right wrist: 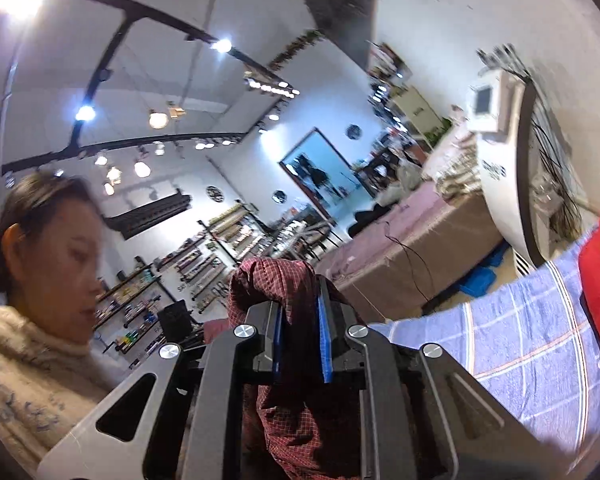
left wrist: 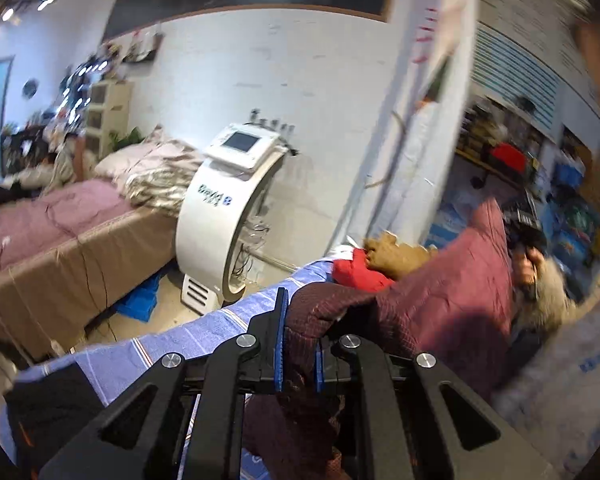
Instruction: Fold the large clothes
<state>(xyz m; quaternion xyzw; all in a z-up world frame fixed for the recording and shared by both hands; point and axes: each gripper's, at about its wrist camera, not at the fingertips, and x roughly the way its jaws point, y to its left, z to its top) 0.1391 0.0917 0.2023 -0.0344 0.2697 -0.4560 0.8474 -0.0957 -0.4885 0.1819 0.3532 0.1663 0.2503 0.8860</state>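
Maroon check cloth: one large garment, dark red with a fine grid, and both grippers have a piece of it. It stretches from the near middle out to the right in the left wrist view.
Left gripper: fingers narrow, pinched tight on a bunched edge of the maroon garment, fabric spilling over the blue pads.
Right gripper: fingers narrow too, clamped on another fold of the same garment, the rest hanging down between the black arms.
Striped sheet: one, blue-violet with white and red lines, lying under the garment, running from near left to the far middle.
Other clothes on the sheet: two at the far end, one red piece and one tan piece lying on top of it.
Person: one, in a pale fuzzy sweater, at near left in the right wrist view.
White machine: one, curved body with a small screen, standing on the floor beyond the sheet.
Bed: one, far left, pink cover, tan skirt, one pillow at its head.
Blue bag on the floor: one, between bed and machine.
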